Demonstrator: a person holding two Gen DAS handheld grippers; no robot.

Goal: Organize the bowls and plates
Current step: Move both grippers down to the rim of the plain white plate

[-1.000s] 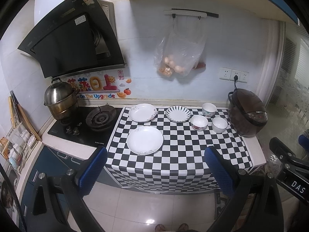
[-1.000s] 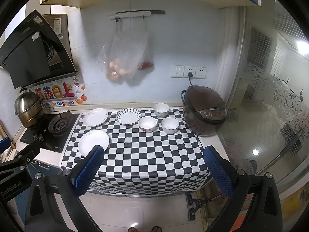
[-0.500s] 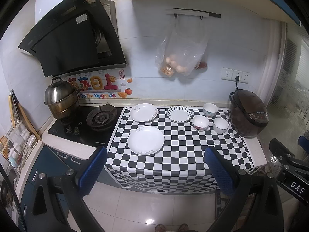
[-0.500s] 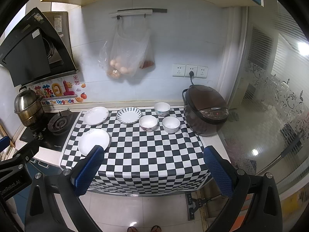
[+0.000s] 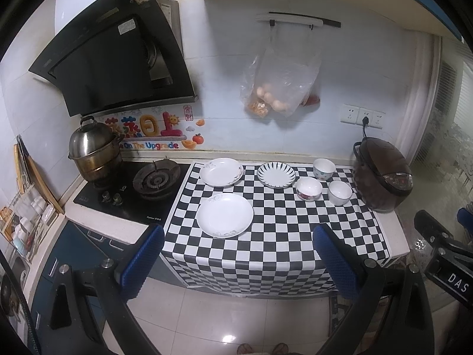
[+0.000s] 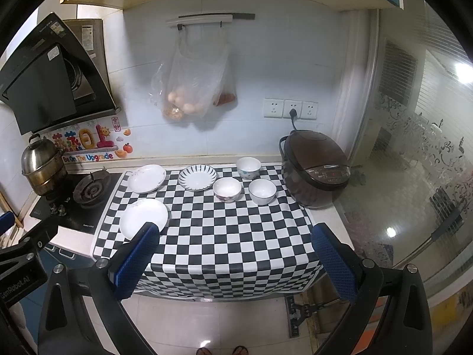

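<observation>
Both grippers hang in front of the counter, well short of it, and each holds nothing. The left gripper (image 5: 238, 242) has its blue-padded jaws spread wide; the right gripper (image 6: 233, 242) is spread just as wide.

Seen past the left jaws, the black-and-white checkered cloth (image 5: 280, 236) fills the gap between them. The large round white plate with a faint grey rim pattern (image 5: 224, 219) lies just beyond the left-hand finger, nearest of all the dishes. Farther off, a second white plate with dark sprigs on its rim (image 5: 221, 175) and a small white plate with dark radiating stripes (image 5: 276, 175) sit side by side, apart. Beyond the right-hand finger stand three small bowls: a white bowl with a reddish pattern outside (image 5: 309, 188), a plain white bowl (image 5: 340, 192) just beside it, and a white dotted bowl (image 5: 324, 169) behind them.

From the right gripper's view, its left-hand blue pad (image 6: 137, 261) overlaps the near edge of the large plate, and the bowls lie ahead between the jaws. A brown rice cooker (image 6: 316, 168) stands beyond the right-hand finger, beside the bowls. A steel steamer pot (image 5: 93, 153) sits on the black gas hob (image 5: 130, 189), left of the left jaws.
</observation>
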